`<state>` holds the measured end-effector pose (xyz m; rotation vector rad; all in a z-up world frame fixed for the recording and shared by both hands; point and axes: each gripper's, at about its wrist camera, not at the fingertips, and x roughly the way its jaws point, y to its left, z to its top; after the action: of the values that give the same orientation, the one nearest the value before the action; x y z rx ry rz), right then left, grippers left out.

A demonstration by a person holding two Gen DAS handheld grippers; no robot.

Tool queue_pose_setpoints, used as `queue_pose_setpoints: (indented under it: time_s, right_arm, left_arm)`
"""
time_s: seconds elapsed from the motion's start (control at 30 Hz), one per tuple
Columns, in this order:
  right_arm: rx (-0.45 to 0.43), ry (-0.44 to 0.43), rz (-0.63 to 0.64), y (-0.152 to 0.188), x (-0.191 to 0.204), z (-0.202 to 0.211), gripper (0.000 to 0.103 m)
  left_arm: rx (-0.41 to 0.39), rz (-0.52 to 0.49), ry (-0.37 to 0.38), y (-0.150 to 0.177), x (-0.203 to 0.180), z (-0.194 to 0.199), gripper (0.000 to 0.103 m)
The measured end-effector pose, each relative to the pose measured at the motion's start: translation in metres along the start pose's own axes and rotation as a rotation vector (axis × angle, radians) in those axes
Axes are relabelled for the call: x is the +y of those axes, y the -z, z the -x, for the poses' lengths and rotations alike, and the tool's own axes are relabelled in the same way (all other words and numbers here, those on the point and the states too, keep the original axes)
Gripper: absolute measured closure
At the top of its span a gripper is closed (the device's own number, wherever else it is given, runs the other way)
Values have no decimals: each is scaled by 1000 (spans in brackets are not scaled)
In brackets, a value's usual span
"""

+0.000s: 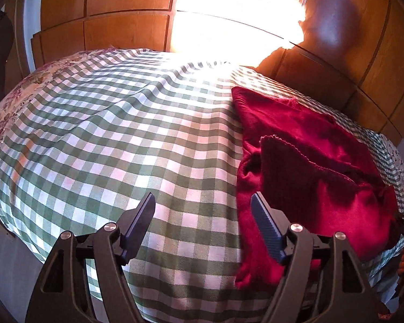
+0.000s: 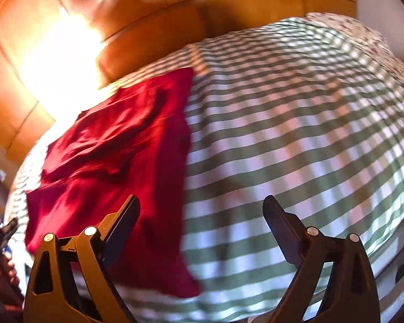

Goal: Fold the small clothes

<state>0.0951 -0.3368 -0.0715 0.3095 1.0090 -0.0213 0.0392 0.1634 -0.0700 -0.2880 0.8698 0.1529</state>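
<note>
A dark red small garment (image 1: 304, 156) lies partly folded on the green-and-white checked bedspread (image 1: 121, 134), at the right of the left wrist view. My left gripper (image 1: 203, 203) is open and empty, just left of the garment's near edge, above the bedspread. In the right wrist view, which is blurred by motion, the garment (image 2: 115, 161) lies at the left on the bedspread (image 2: 296, 134). My right gripper (image 2: 202, 207) is open and empty, its left finger (image 2: 124, 220) over the garment's near part.
A wooden headboard or wardrobe wall (image 1: 107, 13) stands behind the bed with a strong glare patch (image 1: 229, 18). A floral sheet edge (image 1: 10, 107) shows at the bed's far left. The other gripper and hand (image 2: 2, 242) show at the left edge.
</note>
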Motion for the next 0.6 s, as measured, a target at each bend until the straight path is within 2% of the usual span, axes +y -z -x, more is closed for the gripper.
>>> queue_pose_setpoints:
  time_s: [0.07,0.2,0.4,0.6]
  right_arm:
    - [9,10,-35,3,-9,-10,8]
    - [-47,22,-9,11,-6,-16,4]
    - [-87,-61,-59,16,-17,-15,3]
    - [-69,-47,-32,15,-13,-15,3]
  left_arm:
    - [3,-4,-8,0,-2,-3,30]
    - [20,-28,-31,0,-3,-11,30]
    - [17,-11,-37,-1,4,-9,31]
    - [27,-18,32,-2,6,-9,31]
